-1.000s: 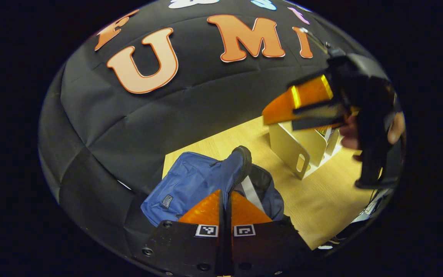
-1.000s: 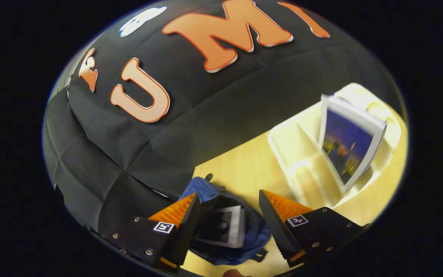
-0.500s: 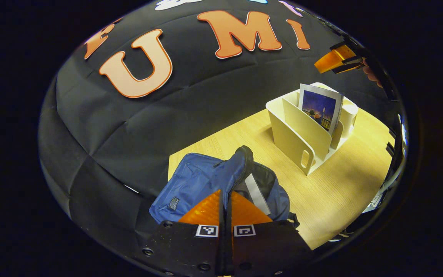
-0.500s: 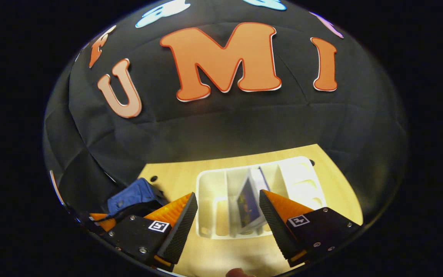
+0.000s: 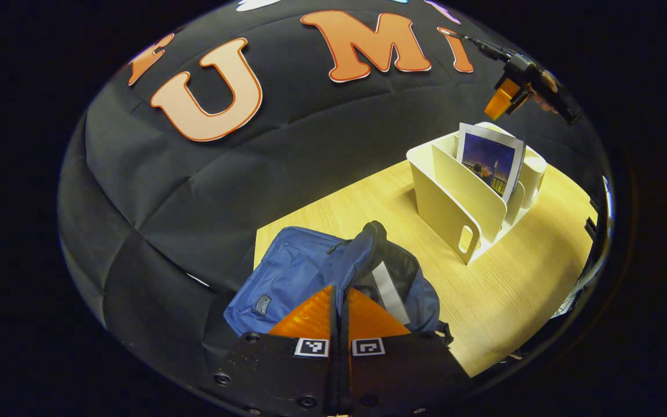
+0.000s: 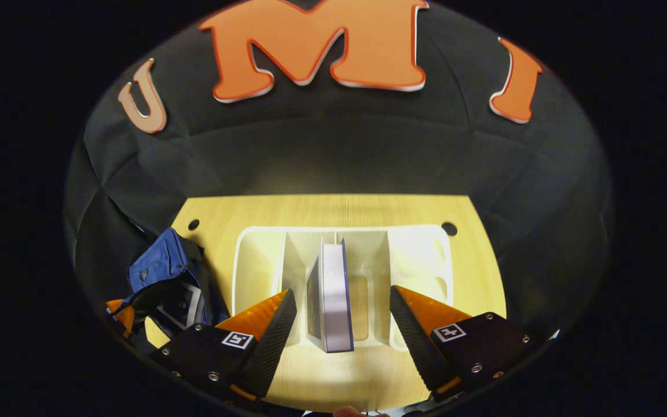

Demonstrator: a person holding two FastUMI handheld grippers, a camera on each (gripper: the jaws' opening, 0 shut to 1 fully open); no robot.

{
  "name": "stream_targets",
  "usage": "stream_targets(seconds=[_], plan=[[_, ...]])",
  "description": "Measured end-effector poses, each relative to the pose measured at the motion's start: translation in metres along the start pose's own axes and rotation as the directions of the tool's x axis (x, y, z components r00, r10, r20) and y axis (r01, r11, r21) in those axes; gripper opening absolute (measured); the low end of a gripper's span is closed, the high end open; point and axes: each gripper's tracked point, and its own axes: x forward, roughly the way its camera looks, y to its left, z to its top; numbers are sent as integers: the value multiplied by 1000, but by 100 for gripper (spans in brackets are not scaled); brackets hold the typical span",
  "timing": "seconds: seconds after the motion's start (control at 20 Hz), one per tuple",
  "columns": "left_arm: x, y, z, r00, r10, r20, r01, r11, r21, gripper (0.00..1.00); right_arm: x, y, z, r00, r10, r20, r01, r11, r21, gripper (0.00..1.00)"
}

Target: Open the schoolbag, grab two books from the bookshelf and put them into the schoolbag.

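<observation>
The blue schoolbag (image 5: 299, 272) lies on the table with its mouth open and one book (image 5: 389, 292) inside. My left gripper (image 5: 339, 292) is shut on the bag's raised flap (image 5: 365, 246) and holds it up. The cream bookshelf (image 5: 446, 197) stands to the right of the bag, with a dark-covered book (image 5: 491, 161) upright in it. My right gripper (image 5: 507, 99) hovers above the shelf. In the right gripper view the right gripper (image 6: 342, 313) is open, and the upright book (image 6: 334, 295) sits between its fingers but below them, untouched. The bag (image 6: 160, 269) lies at the left.
The wooden table (image 5: 501, 289) carries the bag and the shelf (image 6: 252, 260), with bare wood between them and in front of the shelf. The booth's black cloth wall rises right behind the table. Two small holes (image 6: 449, 229) mark the tabletop's far corners.
My right gripper swung away from above the bag, where a book now lies, to above the shelf, centred on the upright book. The left gripper stayed shut on the flap.
</observation>
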Motion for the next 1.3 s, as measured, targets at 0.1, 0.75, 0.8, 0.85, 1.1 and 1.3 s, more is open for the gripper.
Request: stream_targets(seconds=[0.1,0.75,0.8,0.85,1.1,1.3], plan=[[1,0,-2,1000,1,-11,-1,1000,-4,1,17,-1,-6,998,-4,-62,1,999,-40,97],[1,-1,-3,999,-2,-40,1,1000,-18,1,45,38,-33,941,18,-338,-50,995,-86,45],[1,0,-4,999,-2,-39,1,1000,-21,1,45,42,-32,939,36,-343,-62,996,-68,40],[1,-1,-4,999,-3,-41,2,1000,-23,1,43,44,-32,936,48,-348,-73,996,-59,38],[1,-2,-5,999,-9,-36,8,1000,-25,1,25,35,-32,944,33,-327,-67,994,-91,29],[1,-2,-5,999,-11,-35,10,1000,-28,1,-7,29,-17,959,76,-272,-88,996,-34,28]])
